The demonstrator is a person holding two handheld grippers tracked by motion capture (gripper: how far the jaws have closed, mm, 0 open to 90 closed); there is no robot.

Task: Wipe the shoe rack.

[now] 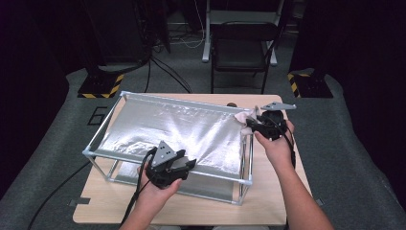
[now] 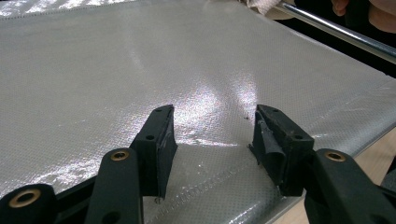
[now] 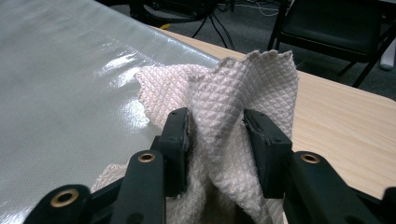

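At far right corner of sheet (image 1: 182, 129): cloth (image 3: 243, 98) bunched, soft, light, limp; best pinched at a thick fold | right gripper (image 3: 215, 128) jaws clamp its fold | left gripper (image 2: 212, 135) jaws apart over near edge, holding nothing.

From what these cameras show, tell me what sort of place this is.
Probably a lab or recording studio rather than a home. A wooden table carries a metal frame with a silver sheet stretched over it, on grey carpet with trailing cables, a hazard-striped stand base and a folding chair behind.
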